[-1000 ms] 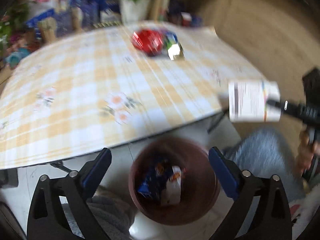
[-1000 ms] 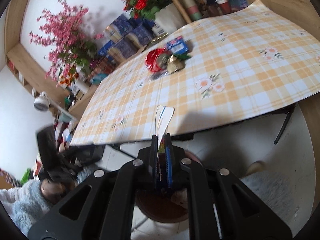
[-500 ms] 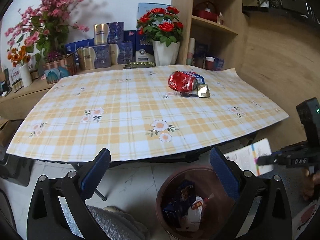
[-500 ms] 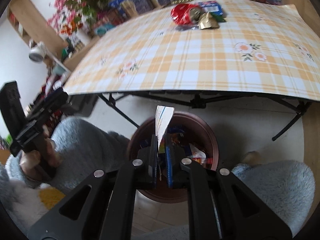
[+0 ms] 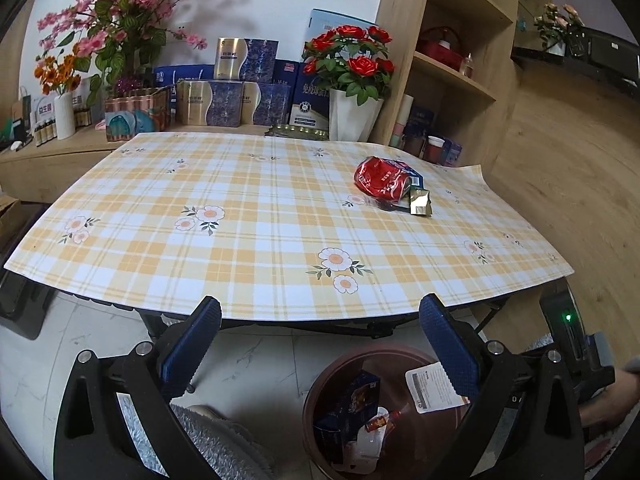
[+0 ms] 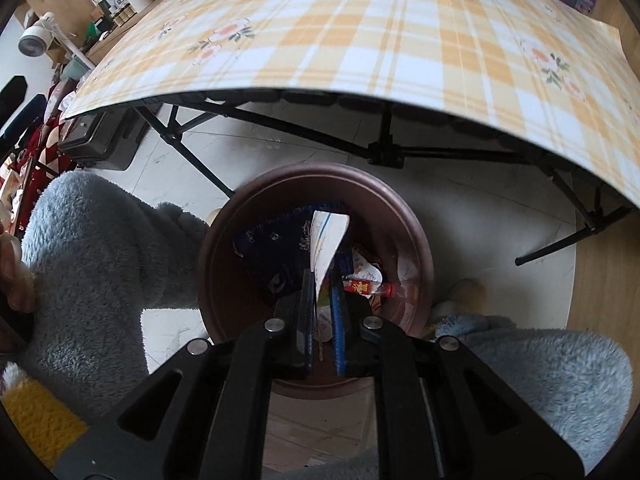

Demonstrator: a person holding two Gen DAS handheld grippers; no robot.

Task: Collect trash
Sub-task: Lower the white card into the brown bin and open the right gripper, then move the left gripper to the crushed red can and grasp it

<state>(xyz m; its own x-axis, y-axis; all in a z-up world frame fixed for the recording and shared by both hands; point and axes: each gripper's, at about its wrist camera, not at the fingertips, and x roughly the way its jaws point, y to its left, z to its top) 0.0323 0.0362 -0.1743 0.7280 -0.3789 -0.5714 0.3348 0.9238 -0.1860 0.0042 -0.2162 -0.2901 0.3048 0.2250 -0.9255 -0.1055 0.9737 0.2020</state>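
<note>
Paper scrap [image 6: 326, 240] pinched in right jaws, left jaws wide.

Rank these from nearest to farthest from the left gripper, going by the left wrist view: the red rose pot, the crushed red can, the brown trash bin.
From the left gripper:
1. brown trash bin, on the floor just below and right of the open jaws.
2. crushed red can, on the tablecloth, far right part.
3. red rose pot, behind the table's far edge, beside the shelf.
</note>
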